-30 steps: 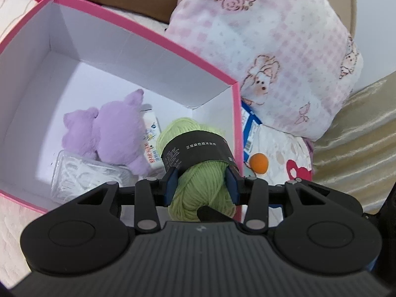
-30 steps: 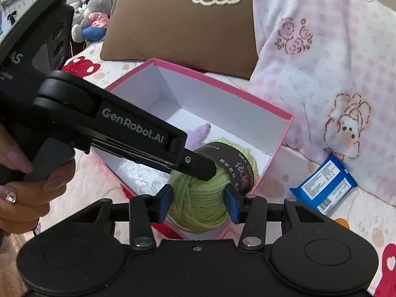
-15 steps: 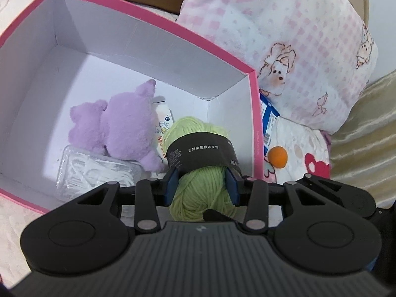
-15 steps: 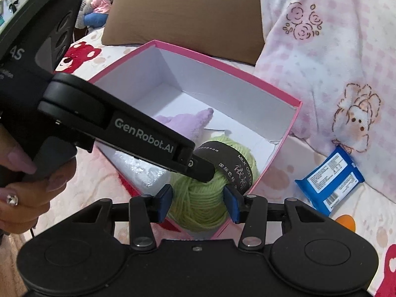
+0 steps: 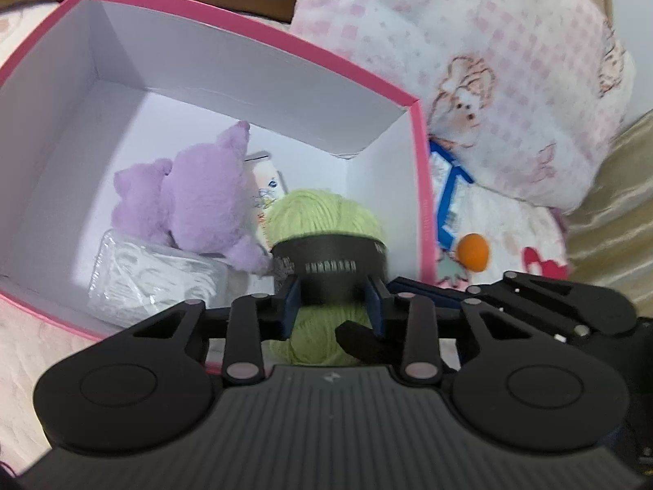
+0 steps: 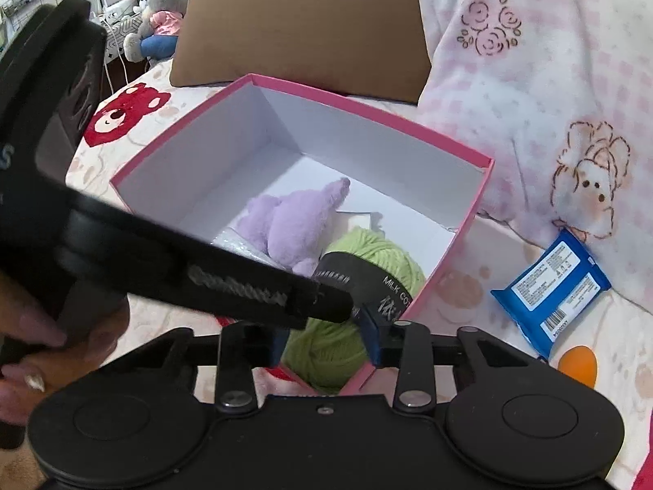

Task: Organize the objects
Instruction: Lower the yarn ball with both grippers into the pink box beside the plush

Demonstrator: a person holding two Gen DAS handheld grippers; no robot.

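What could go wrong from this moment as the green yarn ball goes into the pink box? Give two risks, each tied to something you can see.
1. Both the left gripper and the right gripper, whose jaws have just been closing, squeeze the same yarn ball. Uneven release may tug it or slip its black band.
2. It hangs over the pink box at its near corner, so it could catch the rim or land on the purple plush toy.

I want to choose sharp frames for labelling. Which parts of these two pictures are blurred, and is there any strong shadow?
Left wrist view: the black band on the green yarn is smeared, its print unreadable; a soft shadow covers the left floor of the pink box. Right wrist view: the logo on the left gripper is motion-blurred, while the blue packet stays fairly sharp.
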